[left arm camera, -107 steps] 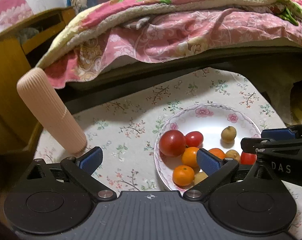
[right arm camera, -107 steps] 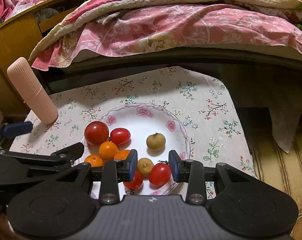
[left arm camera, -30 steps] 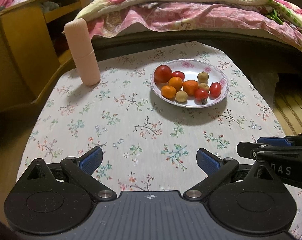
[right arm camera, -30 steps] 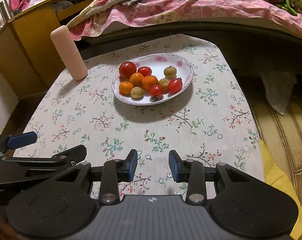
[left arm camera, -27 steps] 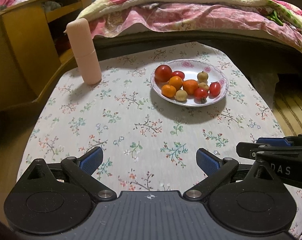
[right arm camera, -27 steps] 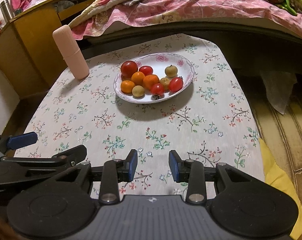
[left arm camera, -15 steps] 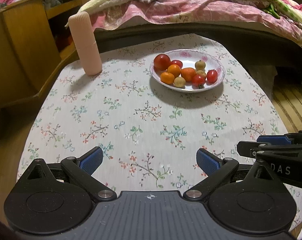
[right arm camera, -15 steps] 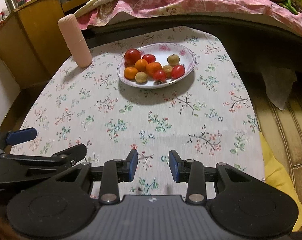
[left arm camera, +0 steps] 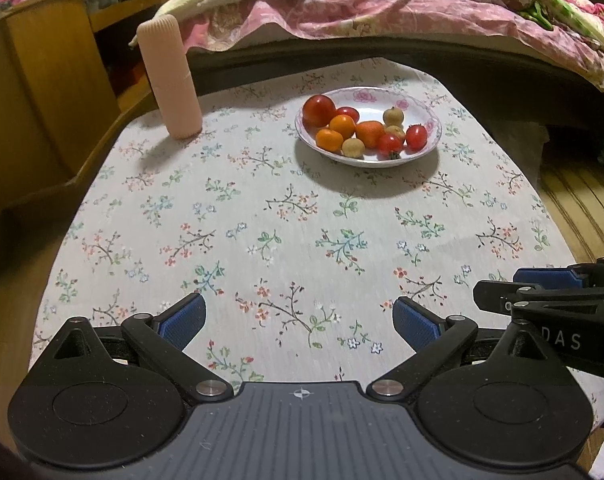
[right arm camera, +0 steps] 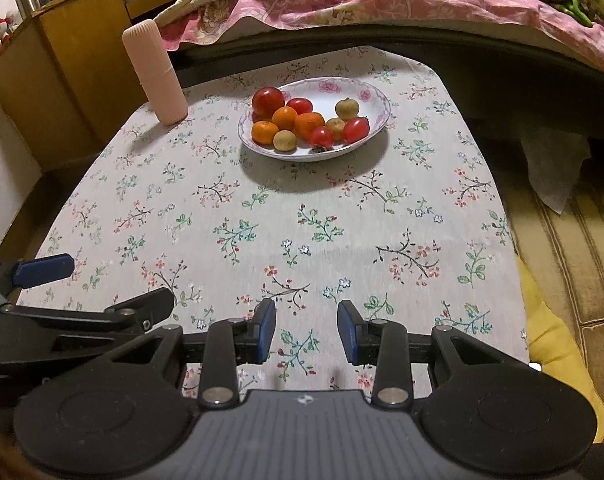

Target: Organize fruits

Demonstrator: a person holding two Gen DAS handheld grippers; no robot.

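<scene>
Your left gripper [left arm camera: 299, 322] sits at the bottom of its frame with its blue pads spread wide, nothing between them, over the flowered tablecloth [left arm camera: 270, 216]. Your right gripper [right arm camera: 306, 330] is also at the bottom of its frame, pads parted by a narrower gap and holding nothing; it also shows at the lower right edge of the left view. The fruits are well apart from both, gathered in the floral plate [left arm camera: 418, 104] in the upper middle of each frame: a large red tomato [left arm camera: 319, 105], small oranges [left arm camera: 342, 126], small red tomatoes [left arm camera: 416, 136] and pale round fruits [left arm camera: 353, 147]. A ribbed pink cylinder [left arm camera: 169, 76] stands upright at upper left, beside a wooden cabinet [left arm camera: 54, 60]. A pink quilt [left arm camera: 382, 8] fills the top.
</scene>
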